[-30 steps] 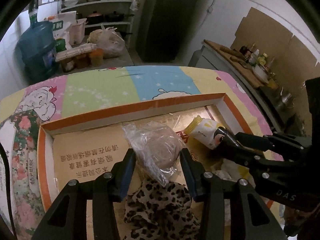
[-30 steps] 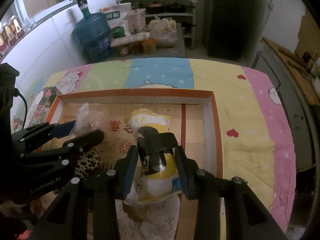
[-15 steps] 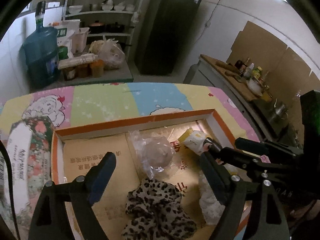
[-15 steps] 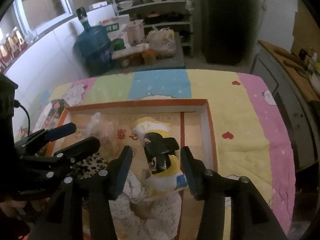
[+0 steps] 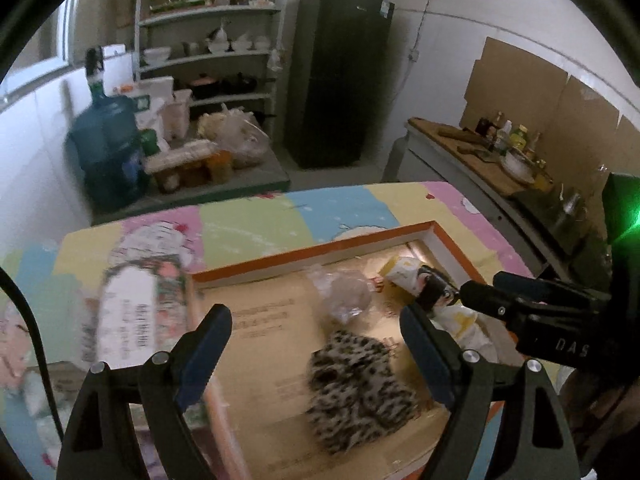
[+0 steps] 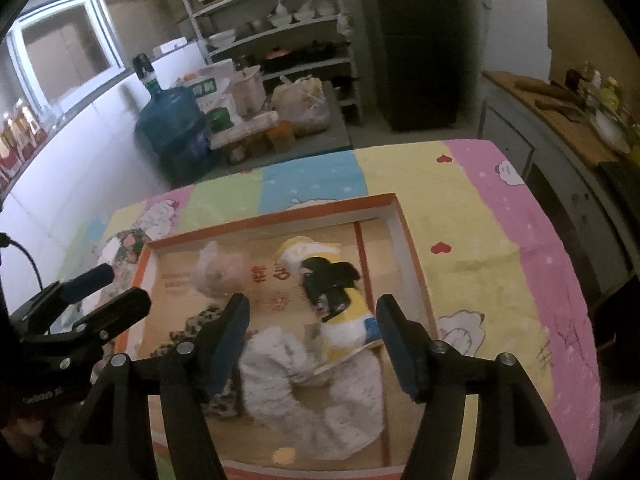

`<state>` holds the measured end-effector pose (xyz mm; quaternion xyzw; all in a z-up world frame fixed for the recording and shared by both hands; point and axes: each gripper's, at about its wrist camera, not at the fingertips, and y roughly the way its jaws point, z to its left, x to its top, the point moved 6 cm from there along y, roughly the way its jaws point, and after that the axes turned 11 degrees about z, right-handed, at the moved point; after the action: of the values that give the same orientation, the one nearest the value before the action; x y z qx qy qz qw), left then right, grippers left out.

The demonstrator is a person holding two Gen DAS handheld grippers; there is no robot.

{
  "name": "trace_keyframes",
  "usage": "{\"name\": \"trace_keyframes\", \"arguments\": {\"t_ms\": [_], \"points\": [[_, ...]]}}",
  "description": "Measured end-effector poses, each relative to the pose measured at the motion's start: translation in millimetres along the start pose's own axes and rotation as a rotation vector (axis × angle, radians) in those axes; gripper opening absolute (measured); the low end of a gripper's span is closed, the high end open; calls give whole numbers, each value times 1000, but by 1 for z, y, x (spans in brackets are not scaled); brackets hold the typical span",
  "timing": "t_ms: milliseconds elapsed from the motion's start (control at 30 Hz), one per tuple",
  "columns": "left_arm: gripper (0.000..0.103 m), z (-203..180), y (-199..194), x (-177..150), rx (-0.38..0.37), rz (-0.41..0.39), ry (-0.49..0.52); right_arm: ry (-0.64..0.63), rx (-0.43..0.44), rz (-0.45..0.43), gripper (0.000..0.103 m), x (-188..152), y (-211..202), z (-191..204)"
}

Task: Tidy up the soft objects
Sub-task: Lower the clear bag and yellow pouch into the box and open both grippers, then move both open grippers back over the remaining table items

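Shallow orange-rimmed cardboard box sits on a table covered with a pastel patchwork cartoon cloth; all the soft items lie inside the box on its printed tan floor. Left gripper hangs above the box with jaws spread wide and nothing between the pads; they have just been opening. Below and ahead of it lies a leopard-print fabric scrunchie, blurred, with a clear crinkled plastic bag holding a pale round lump just beyond it, both free of the fingers. Right gripper also stands above the box, jaws apart and having just been opening wider; its blue-padded fingers flank but do not touch the small plush doll with black hair and a yellow-white outfit, which lies on the box floor near the right wall. The doll's lower end rests against a fluffy white ring-shaped scrunchie in the near part of the box. A small yellow-orange blob lies near the front edge; what it is I cannot tell. From the right wrist view the bag sits left of the doll and the leopard scrunchie is partly hidden behind the left finger. Background: blue water jug, grey shelving with bowls, dark refrigerator, counter with bottles.
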<state>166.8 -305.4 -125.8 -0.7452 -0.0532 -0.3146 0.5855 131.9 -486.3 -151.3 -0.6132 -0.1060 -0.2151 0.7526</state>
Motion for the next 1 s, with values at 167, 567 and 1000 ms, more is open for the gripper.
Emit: {"name": "trace_keyframes", "arguments": {"t_ms": [167,567,1000], "points": [[82,19,-29,-7,17,-63,-4,13,12,-29,68,-3,-9,24],[81,69,-62,-30,7,-84,-50,21,9,-45,68,-16,-14,79],[81,120,-98,-61,11,-112,-86,2,10,-56,68,-42,-22,138]]}}
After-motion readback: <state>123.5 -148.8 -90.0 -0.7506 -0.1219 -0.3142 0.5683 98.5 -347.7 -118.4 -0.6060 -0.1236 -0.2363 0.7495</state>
